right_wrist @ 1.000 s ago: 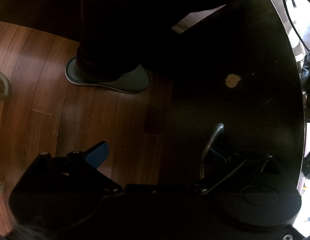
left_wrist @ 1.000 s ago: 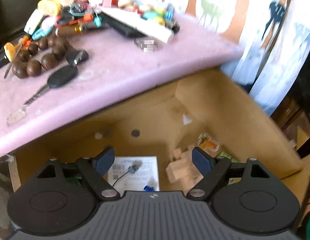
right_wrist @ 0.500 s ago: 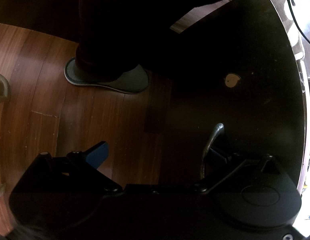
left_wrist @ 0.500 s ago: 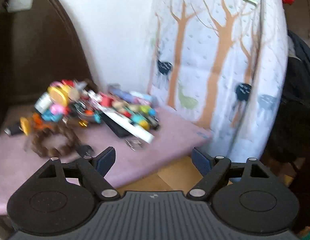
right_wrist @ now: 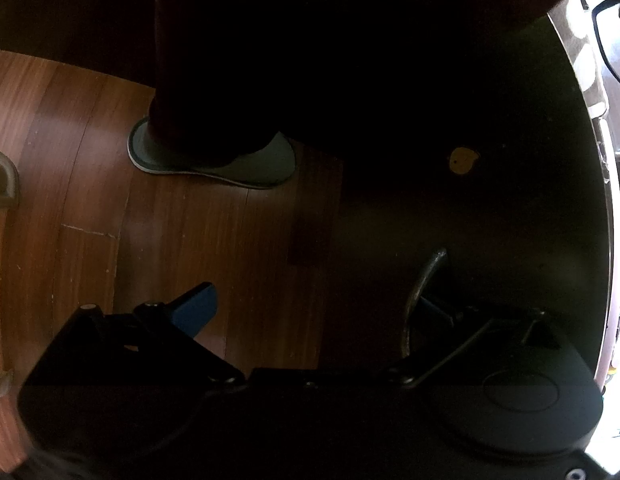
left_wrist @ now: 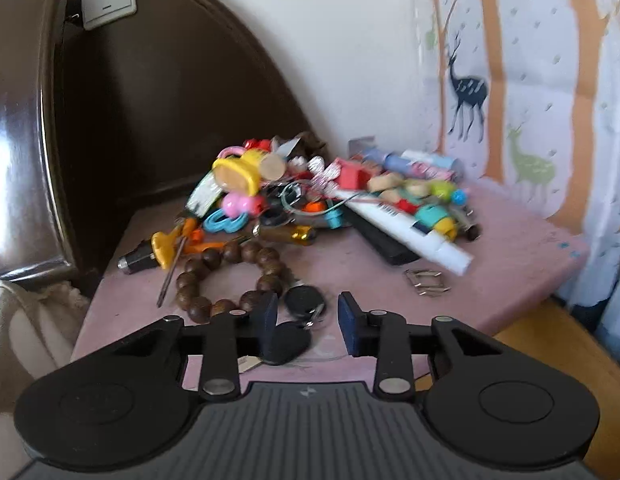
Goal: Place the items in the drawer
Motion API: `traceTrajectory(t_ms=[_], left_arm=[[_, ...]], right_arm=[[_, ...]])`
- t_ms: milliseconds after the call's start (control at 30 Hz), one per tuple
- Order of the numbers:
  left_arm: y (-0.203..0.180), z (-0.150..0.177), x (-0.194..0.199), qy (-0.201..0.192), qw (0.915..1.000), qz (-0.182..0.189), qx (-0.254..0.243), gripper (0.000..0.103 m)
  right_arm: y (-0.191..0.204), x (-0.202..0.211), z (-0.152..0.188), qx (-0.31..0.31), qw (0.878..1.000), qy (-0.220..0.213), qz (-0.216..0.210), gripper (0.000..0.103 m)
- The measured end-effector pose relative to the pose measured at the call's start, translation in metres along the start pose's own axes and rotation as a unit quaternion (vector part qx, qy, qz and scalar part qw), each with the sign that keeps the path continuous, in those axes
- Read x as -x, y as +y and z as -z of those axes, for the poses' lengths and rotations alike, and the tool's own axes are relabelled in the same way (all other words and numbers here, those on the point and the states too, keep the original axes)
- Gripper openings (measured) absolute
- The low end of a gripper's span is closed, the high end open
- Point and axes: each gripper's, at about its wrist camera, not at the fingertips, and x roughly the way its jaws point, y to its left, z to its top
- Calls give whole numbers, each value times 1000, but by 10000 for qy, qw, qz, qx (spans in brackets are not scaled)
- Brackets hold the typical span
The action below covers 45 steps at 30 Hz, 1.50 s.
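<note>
Many small items sit heaped at the back of the pink table [left_wrist: 510, 248] in the left wrist view; a ring of brown beads [left_wrist: 229, 276] and a black car key [left_wrist: 289, 342] lie nearer; the left claw [left_wrist: 307, 326] hovers over the key with its jaws closing, the key's head between them, pads not yet pressing. In the right wrist view the right claw [right_wrist: 310, 304] stands wide, holding nothing, one finger by the metal handle [right_wrist: 422, 288] of the dark drawer front [right_wrist: 490, 208]; a person's slipper [right_wrist: 213, 160] rests on the wooden floor [right_wrist: 69, 152].
</note>
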Motion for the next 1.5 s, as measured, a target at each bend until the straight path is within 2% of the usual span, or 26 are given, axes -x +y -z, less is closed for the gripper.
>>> traceTrajectory(t_ms=[167,300,400,733,867,933,1033,1167,1233,1267,1333,1367,1433,1500], left_arm=[[-6,2,-8,140,9994,-137,-287,30],[-10,2,-12,240,9985,-164,-462,12],[-9,1,-13,314,9988,-169,-346,3],[12,-11,23,-127,9993,43,337,1],[8,-11,32,-200,9996,139,159,1],[2,-9,28,-98,9995,288,1,1],[-9,-2,16,9,9996,-60,-266,20],[-13,1,2,136,9989,-130,-426,24],[-13,2,-5,184,9986,-150,-475,39],[-14,3,-7,175,9985,-163,-494,52],[-14,2,-11,169,9982,-142,-550,52],[-14,2,-13,186,9983,-102,-541,51],[-14,2,-16,213,9985,-99,-503,39],[-11,1,-19,261,9987,-150,-410,14]], right_arm=[[0,0,1,40,10000,-29,2,103],[1,0,1,72,10000,-45,4,103],[1,-1,1,83,10000,-54,1,103],[2,-1,1,81,10000,-45,-2,103],[2,0,1,75,10000,-31,0,103],[2,0,1,59,10000,-18,3,103],[2,1,0,28,10000,1,3,103],[1,2,1,16,10000,0,4,103],[1,2,1,21,10000,-9,2,103],[1,3,2,25,10000,-15,1,103],[1,3,2,35,10000,-27,-2,103],[1,3,3,46,10000,-35,-2,103],[1,2,3,73,10000,-56,-2,103],[1,3,5,98,9999,-76,-1,103]])
